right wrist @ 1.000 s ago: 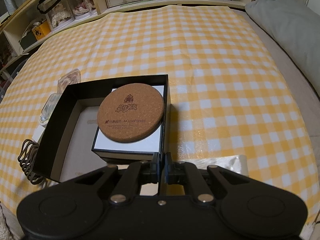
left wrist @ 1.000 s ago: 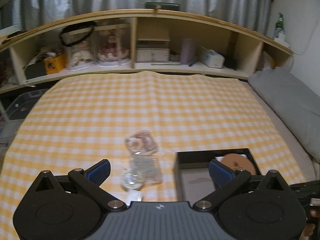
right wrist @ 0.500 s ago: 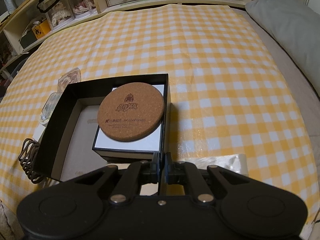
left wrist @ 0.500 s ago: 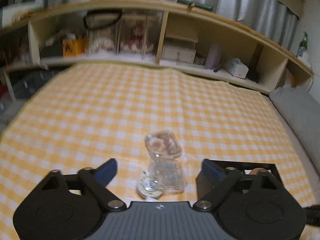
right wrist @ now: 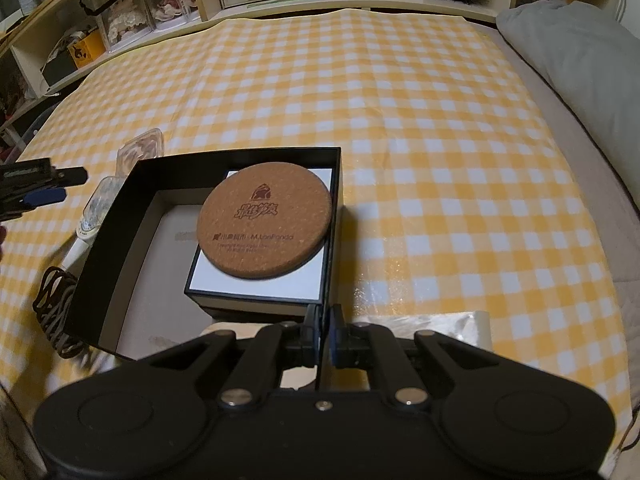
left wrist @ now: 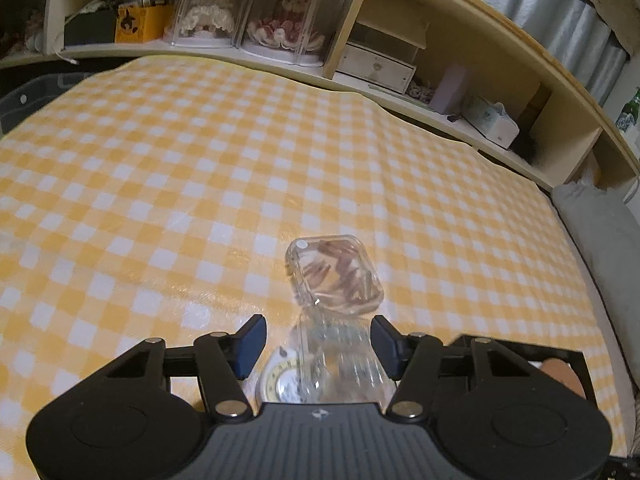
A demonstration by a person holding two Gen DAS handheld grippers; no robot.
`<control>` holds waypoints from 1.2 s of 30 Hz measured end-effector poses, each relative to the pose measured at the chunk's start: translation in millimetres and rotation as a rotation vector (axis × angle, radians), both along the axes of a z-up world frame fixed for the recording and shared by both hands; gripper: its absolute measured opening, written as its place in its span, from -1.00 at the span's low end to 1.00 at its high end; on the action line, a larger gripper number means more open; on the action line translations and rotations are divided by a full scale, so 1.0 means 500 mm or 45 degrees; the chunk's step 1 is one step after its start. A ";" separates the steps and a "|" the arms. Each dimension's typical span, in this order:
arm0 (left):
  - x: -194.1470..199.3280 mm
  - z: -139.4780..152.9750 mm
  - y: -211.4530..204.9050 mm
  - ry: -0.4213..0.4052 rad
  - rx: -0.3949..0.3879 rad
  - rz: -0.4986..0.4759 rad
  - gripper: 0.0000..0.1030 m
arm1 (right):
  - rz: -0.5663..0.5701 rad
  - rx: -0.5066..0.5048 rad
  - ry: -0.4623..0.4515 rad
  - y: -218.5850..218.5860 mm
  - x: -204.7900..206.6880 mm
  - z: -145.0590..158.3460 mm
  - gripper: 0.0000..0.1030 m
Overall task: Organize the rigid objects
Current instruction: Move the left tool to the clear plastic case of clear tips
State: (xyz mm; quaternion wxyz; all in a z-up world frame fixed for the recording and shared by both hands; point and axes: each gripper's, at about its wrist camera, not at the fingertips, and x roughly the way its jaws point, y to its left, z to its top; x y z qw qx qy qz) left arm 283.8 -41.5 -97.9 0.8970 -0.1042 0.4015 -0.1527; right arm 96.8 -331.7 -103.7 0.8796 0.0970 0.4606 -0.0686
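Left tool: its jaws have just been closing and now stand partly spread, one blue pad on each side of a clear ribbed case; the right pad looks close against the case, the left pad stands clear of it, so no pinch shows.
Clear ribbed case: lies on the yellow checked cloth, low in the left wrist view at 6 o'clock, between the pads.
Round dial piece: just at 8 o'clock of the ribbed case, touching or overlapping it; which, I cannot tell.
Clear box with brown pieces: on the cloth at 12 o'clock of the ribbed case, touching its far end.
Right tool: pressed together, pinching the near right wall of the black open box.
Black open box: on the cloth, mid-frame in the right wrist view; the clear items lie just outside its left wall at 9 to 10 o'clock.
White-topped inner box: inside the black box, against its right wall.
Cork coaster: round, printed, lying flat on the white-topped box.
Dark coiled cord: on the cloth at 8 o'clock of the black box.
Shelf unit: runs along the far edge at 12 o'clock.
Grey pillow: at 2 o'clock, beside the cloth.
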 end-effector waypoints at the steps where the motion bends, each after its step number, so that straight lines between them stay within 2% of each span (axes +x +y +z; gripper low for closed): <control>1: 0.008 -0.006 0.000 0.006 -0.015 -0.001 0.12 | 0.001 -0.001 0.000 0.000 0.000 0.000 -0.89; 6: 0.039 -0.038 -0.019 0.052 -0.049 -0.038 0.12 | 0.002 -0.001 0.000 0.001 0.000 0.000 -0.88; 8: 0.041 -0.049 -0.034 0.064 -0.011 -0.069 0.12 | 0.004 0.002 0.001 0.001 0.003 -0.003 -0.88; 11: 0.033 -0.058 -0.048 0.039 0.102 -0.103 0.14 | 0.001 0.012 0.010 0.000 0.007 -0.009 -0.88; 12: 0.032 -0.058 -0.044 0.037 0.100 -0.105 0.14 | 0.001 0.013 0.013 0.000 0.008 -0.011 -0.88; 14: 0.031 -0.055 -0.030 0.041 0.100 -0.079 0.15 | 0.000 0.012 0.018 0.000 0.013 -0.013 -0.88; 22: 0.032 -0.029 0.015 -0.002 0.223 0.027 0.11 | 0.001 0.010 0.022 0.002 0.018 -0.017 -0.88; 25: 0.027 -0.012 0.023 -0.020 0.133 0.007 0.12 | 0.001 0.011 0.022 0.002 0.018 -0.017 -0.88; 27: 0.018 0.006 0.013 -0.044 0.097 -0.087 0.16 | 0.002 0.011 0.022 0.002 0.018 -0.017 -0.87; 28: 0.010 0.017 0.001 -0.069 0.106 -0.177 0.20 | 0.001 0.012 0.022 0.002 0.018 -0.017 -0.87; 29: -0.001 0.026 -0.011 -0.103 0.144 -0.265 0.23 | 0.001 0.013 0.022 0.002 0.019 -0.017 -0.87; 31: -0.026 0.035 -0.034 -0.177 0.268 -0.396 0.44 | 0.002 0.014 0.023 0.002 0.020 -0.018 -0.87; 32: -0.035 0.034 -0.045 -0.197 0.336 -0.460 0.45 | 0.002 0.014 0.024 0.002 0.021 -0.019 -0.87; 36: -0.047 0.000 -0.077 -0.150 0.506 -0.592 0.45 | 0.002 0.013 0.023 0.002 0.020 -0.017 -0.87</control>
